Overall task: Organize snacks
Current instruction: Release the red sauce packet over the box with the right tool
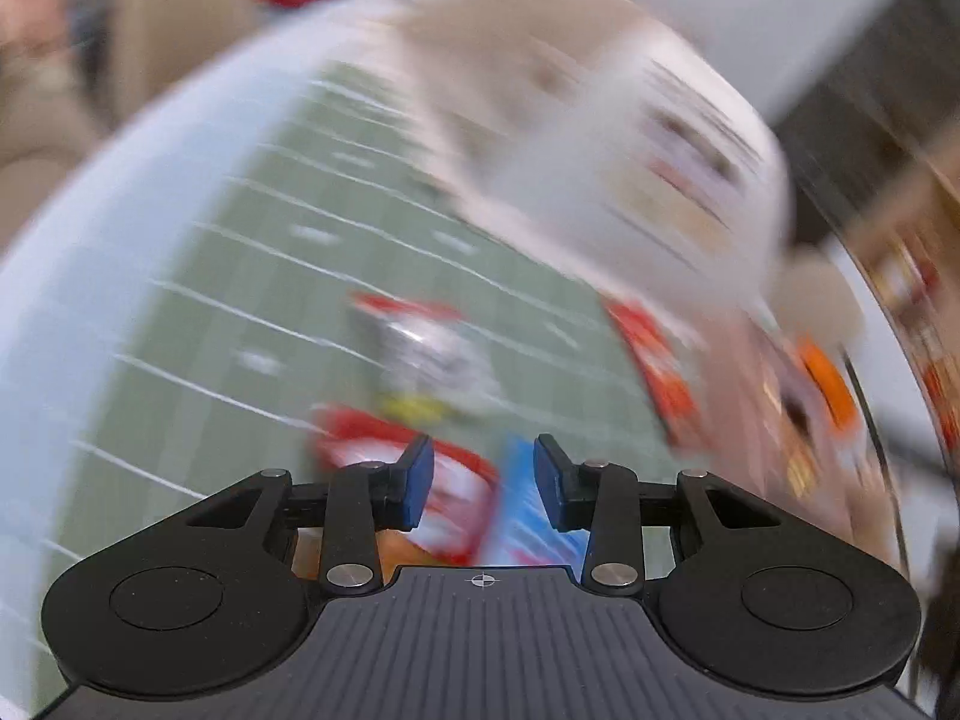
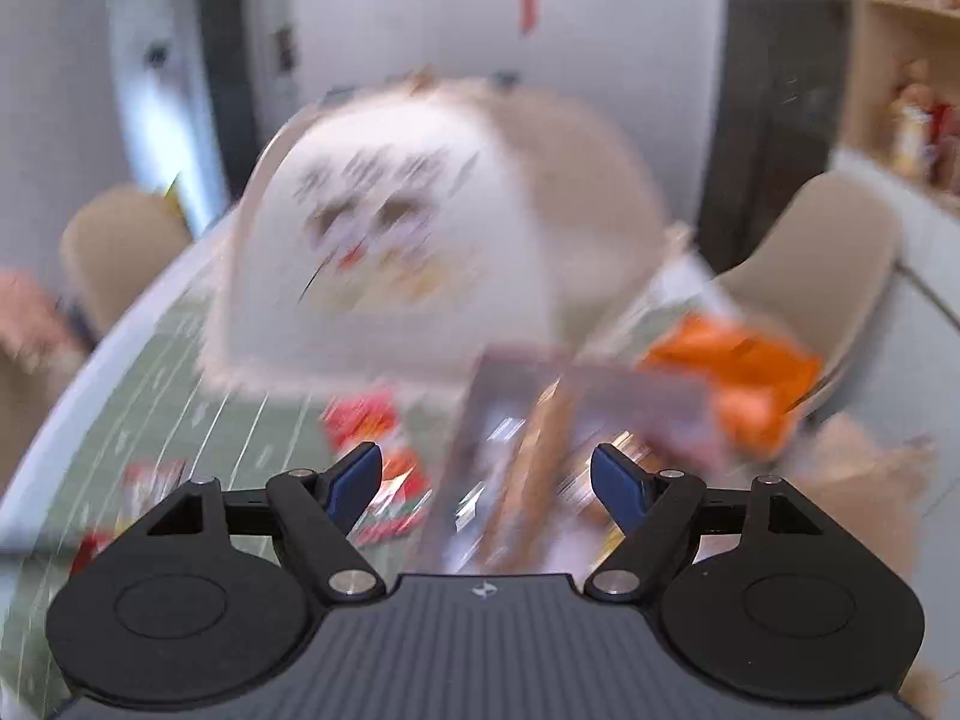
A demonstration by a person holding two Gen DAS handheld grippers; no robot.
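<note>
Both views are motion-blurred. My left gripper (image 1: 483, 480) is open over a red-and-white snack packet (image 1: 408, 462) and a blue packet (image 1: 528, 516) on the green cutting mat (image 1: 228, 276). Another red-and-white packet (image 1: 429, 348) lies further out. A large white box with printed pictures (image 1: 630, 180) stands behind. My right gripper (image 2: 486, 483) is open, with a long silvery-brown packet (image 2: 528, 438) lying between and beyond its fingers; I cannot tell whether they touch it. An orange packet (image 2: 738, 378) lies to the right, and red packets (image 2: 366, 420) to the left. The white box (image 2: 408, 252) stands ahead.
The mat lies on a white table (image 1: 72, 252). Beige chairs (image 2: 840, 258) stand around it. A shelf with goods (image 2: 912, 108) is at the far right. Red and orange packets (image 1: 666, 372) lie beside the box.
</note>
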